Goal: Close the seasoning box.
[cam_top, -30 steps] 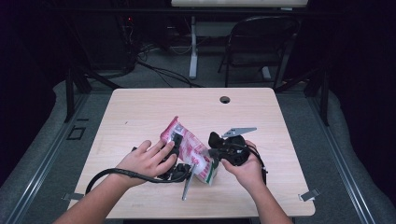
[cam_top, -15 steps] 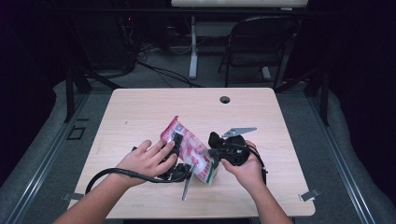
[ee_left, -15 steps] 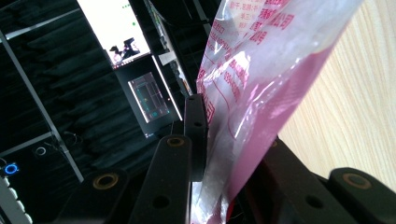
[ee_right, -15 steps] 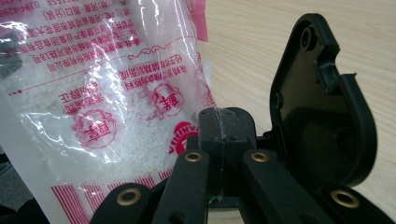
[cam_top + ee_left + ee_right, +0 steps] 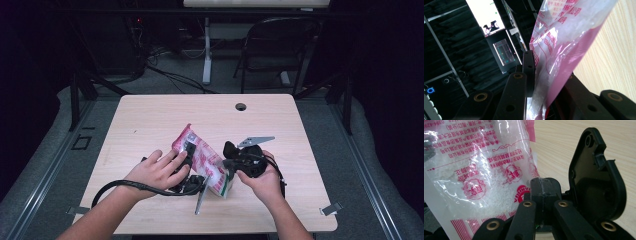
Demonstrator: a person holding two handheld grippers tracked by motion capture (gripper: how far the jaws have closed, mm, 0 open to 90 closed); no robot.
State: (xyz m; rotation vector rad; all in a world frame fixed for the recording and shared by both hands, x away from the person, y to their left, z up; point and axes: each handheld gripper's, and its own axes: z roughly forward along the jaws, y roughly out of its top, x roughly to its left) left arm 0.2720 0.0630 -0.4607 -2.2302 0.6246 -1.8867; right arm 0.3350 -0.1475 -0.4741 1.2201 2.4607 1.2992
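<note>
— Dark room, pale table (image 5: 150, 120). What's hidden?
— My left hand (image 5: 159, 172) covers the left gripper (image 5: 544, 82).
— The bag (image 5: 202, 156)?
— Clear with red print, white grains, centre, pinched by both; right gripper (image 5: 541, 187) grips its 4 o'clock end.

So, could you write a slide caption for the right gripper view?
Right gripper shut on the edge of a pink-printed clear bag of white powder above the wooden table.

On the bag (image 5: 481, 170) you hold, all print is red and upside down in the right gripper view: digits "0394-429…" at top edge, rows of Chinese chars, round seals, Latin letters by the jaws, cut off, unreadable. Left gripper view: more red Chinese chars on bag (image 5: 564, 37); monitor (image 5: 486, 15) text too small to read.
</note>
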